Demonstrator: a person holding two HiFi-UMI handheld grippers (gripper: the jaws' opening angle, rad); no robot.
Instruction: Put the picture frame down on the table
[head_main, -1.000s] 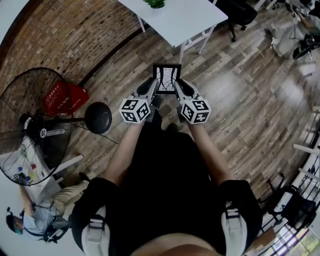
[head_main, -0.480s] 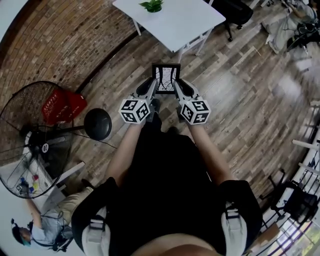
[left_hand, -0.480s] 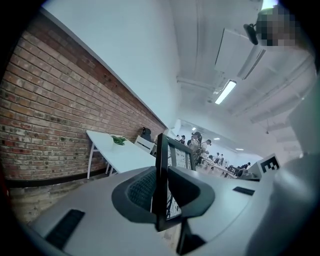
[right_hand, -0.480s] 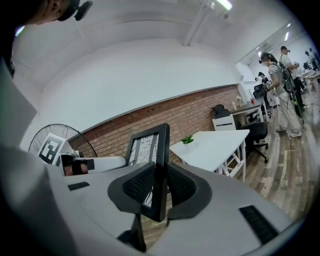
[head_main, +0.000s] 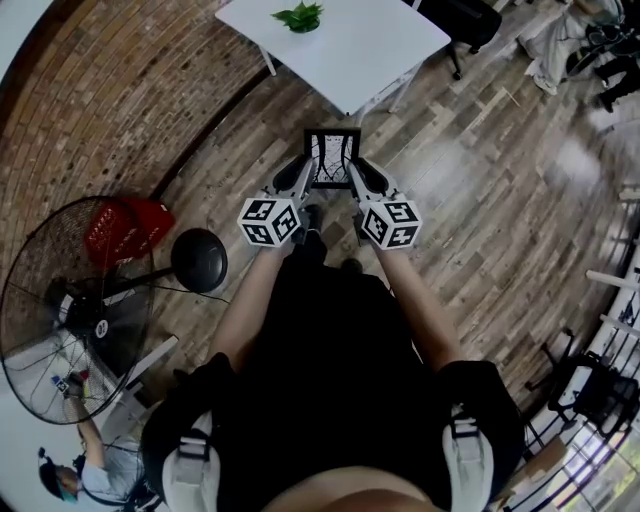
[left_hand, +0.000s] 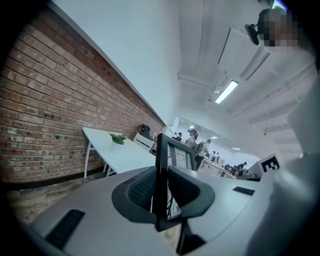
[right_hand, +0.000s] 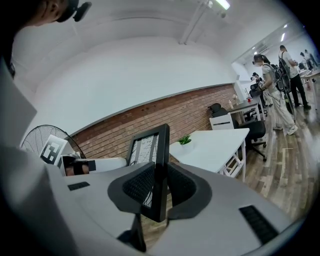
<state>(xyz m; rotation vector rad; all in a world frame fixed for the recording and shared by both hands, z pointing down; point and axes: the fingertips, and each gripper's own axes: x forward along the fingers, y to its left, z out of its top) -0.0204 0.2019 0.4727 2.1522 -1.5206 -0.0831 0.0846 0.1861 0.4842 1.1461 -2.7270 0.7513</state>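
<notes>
A black picture frame (head_main: 332, 158) with a pale line drawing hangs in the air between both grippers, over the wooden floor just short of the white table (head_main: 340, 45). My left gripper (head_main: 305, 172) is shut on the frame's left edge (left_hand: 161, 180). My right gripper (head_main: 357, 172) is shut on its right edge (right_hand: 160, 170). In the left gripper view the table (left_hand: 117, 152) stands ahead beside the brick wall. In the right gripper view the table (right_hand: 212, 147) lies ahead to the right, with a small plant (right_hand: 185, 139) on it.
A small green plant (head_main: 299, 17) stands near the table's far edge. A standing fan (head_main: 75, 310) with a round black base (head_main: 198, 260) and a red basket (head_main: 125, 225) are at the left. An office chair (head_main: 470, 20) stands behind the table. A person crouches at the bottom left (head_main: 85, 470).
The table has come closer to the frame and more of it shows. The fan and the crouching person have slid down the left side. Both grippers keep the same hold.
</notes>
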